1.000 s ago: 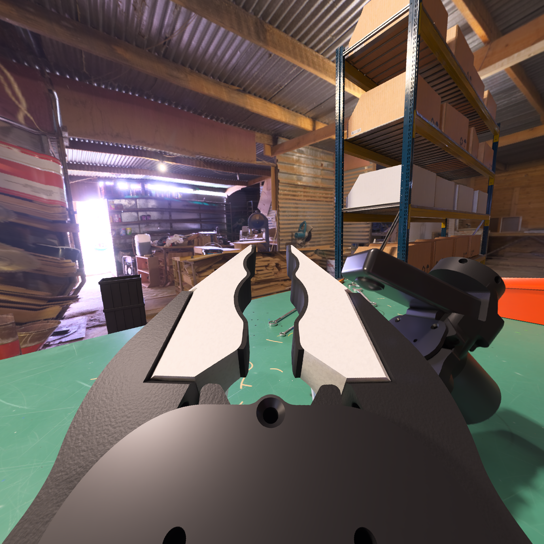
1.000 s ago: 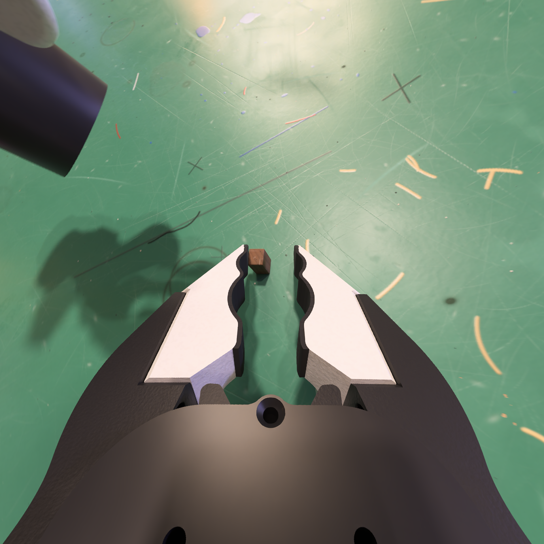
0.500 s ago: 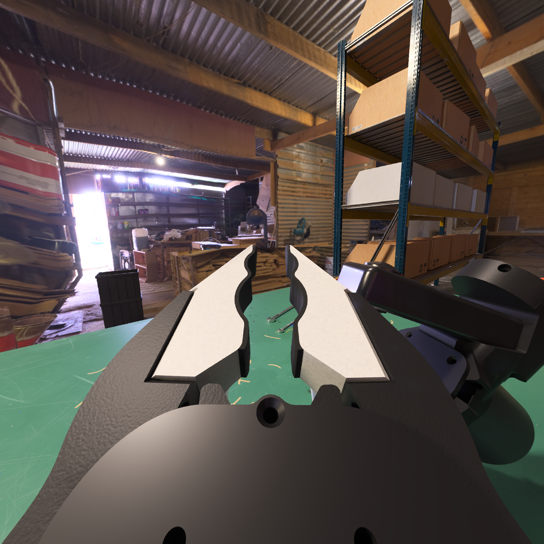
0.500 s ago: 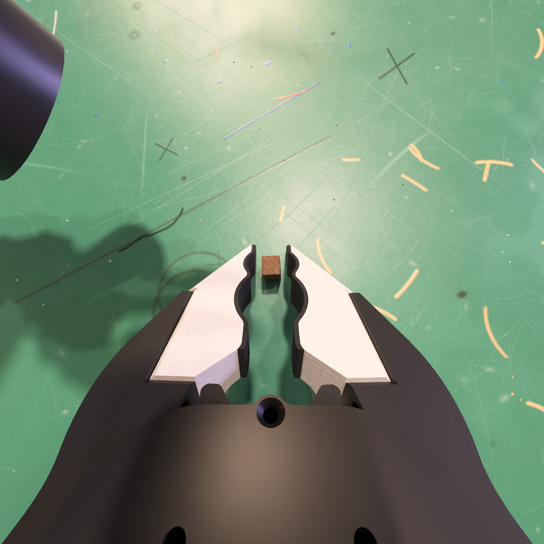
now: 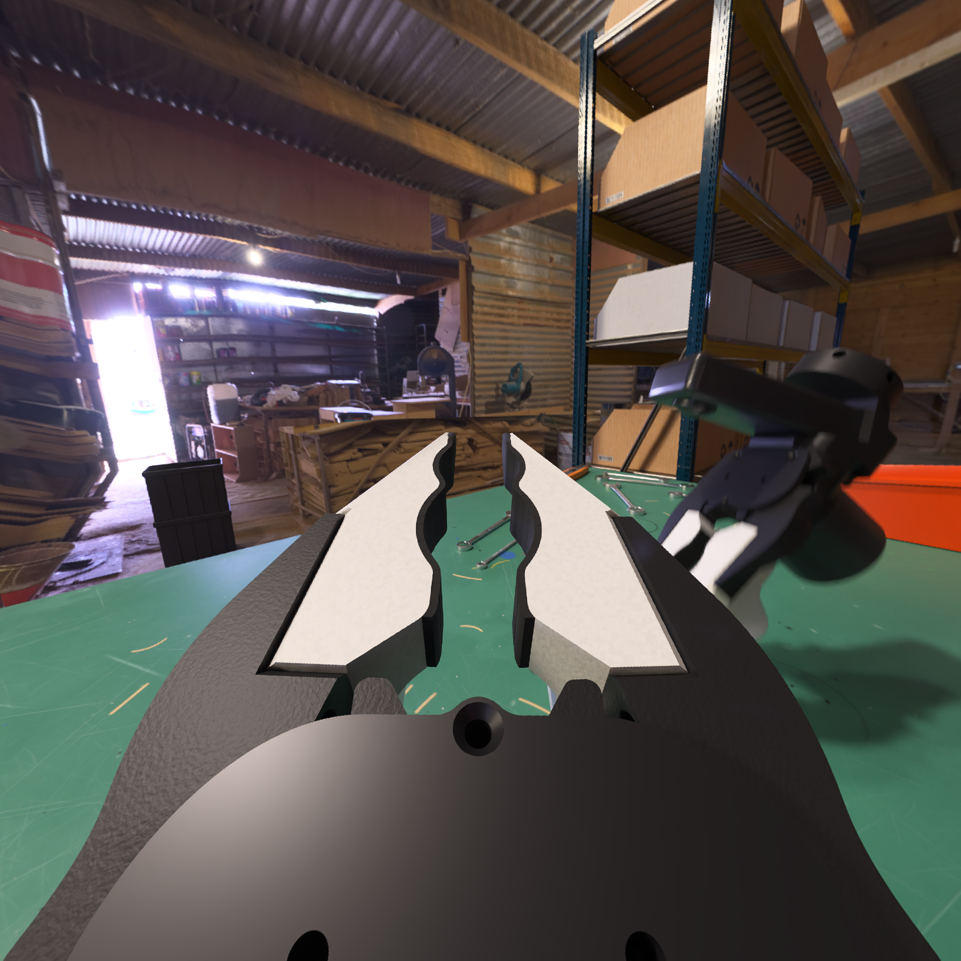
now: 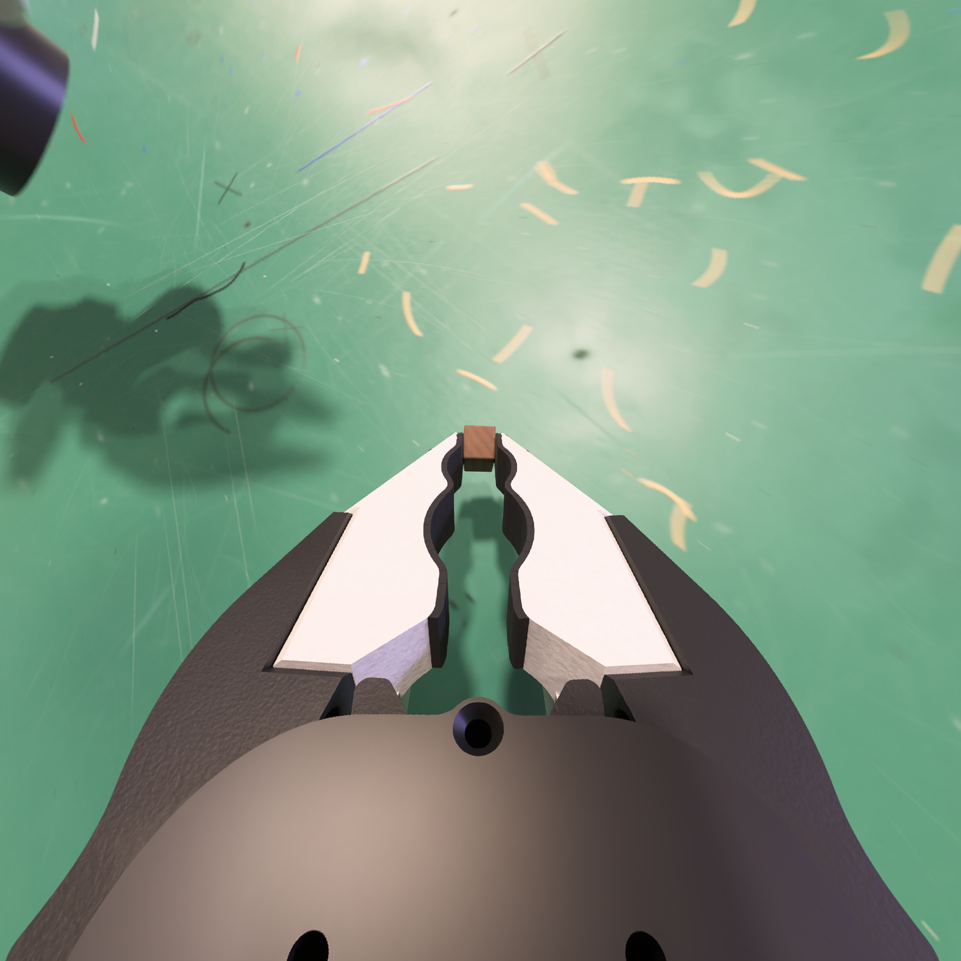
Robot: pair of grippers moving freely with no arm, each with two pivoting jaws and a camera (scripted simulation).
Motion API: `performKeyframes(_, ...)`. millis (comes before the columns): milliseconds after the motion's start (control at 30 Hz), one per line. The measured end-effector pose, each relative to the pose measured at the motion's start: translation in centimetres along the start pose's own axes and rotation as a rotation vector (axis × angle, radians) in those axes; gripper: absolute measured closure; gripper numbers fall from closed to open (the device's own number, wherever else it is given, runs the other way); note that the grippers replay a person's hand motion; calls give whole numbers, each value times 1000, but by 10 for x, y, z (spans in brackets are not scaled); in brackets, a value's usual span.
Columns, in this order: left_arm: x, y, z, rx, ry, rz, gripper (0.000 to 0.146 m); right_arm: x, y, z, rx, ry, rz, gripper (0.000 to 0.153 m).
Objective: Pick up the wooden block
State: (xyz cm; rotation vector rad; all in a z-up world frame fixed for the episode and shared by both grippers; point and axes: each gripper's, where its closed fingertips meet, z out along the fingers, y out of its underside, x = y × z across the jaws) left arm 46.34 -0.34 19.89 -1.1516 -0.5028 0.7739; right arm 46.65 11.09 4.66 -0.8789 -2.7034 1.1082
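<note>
A small brown wooden block [image 6: 479, 446] sits pinched between the tips of my right gripper [image 6: 479, 442], which is shut on it and holds it above the green table [image 6: 676, 322]; the block's shadow falls on the table below. My left gripper [image 5: 479, 442] is open and empty, pointing level across the table. The right gripper also shows in the left wrist view [image 5: 728, 561], to the right and tilted downward; the block is not visible there.
Several metal wrenches [image 5: 489, 533] lie on the far part of the table. An orange bin [image 5: 905, 507] stands at the far right. A blue shelf rack with cardboard boxes [image 5: 702, 260] rises behind. The left gripper's dark handle [image 6: 26, 104] shows at the upper left.
My right gripper closed onto the block and lifted it off the table. In the left wrist view the right gripper has risen and moved away to the right. My left gripper stays open.
</note>
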Motion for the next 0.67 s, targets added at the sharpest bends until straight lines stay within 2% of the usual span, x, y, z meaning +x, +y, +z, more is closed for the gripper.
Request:
performKeyframes(133, 7, 10, 4, -58, 35, -4, 128, 43, 11, -68, 153, -43, 103, 142)
performKeyframes(267, 16, 19, 8, -104, 82, -3, 128, 67, 34, -102, 263, -42, 158, 142)
performKeyframes(367, 27, 32, 12, -171, 142, -1, 129, 67, 51, -100, 250, -67, 154, 142)
performKeyframes(433, 36, 44, 14, -235, 192, -1, 130, 64, 57, -93, 227, -94, 212, 142)
performKeyframes(667, 77, 75, 13, -393, 417, 1, 130, 53, 54, -79, 230, -222, 365, 142)
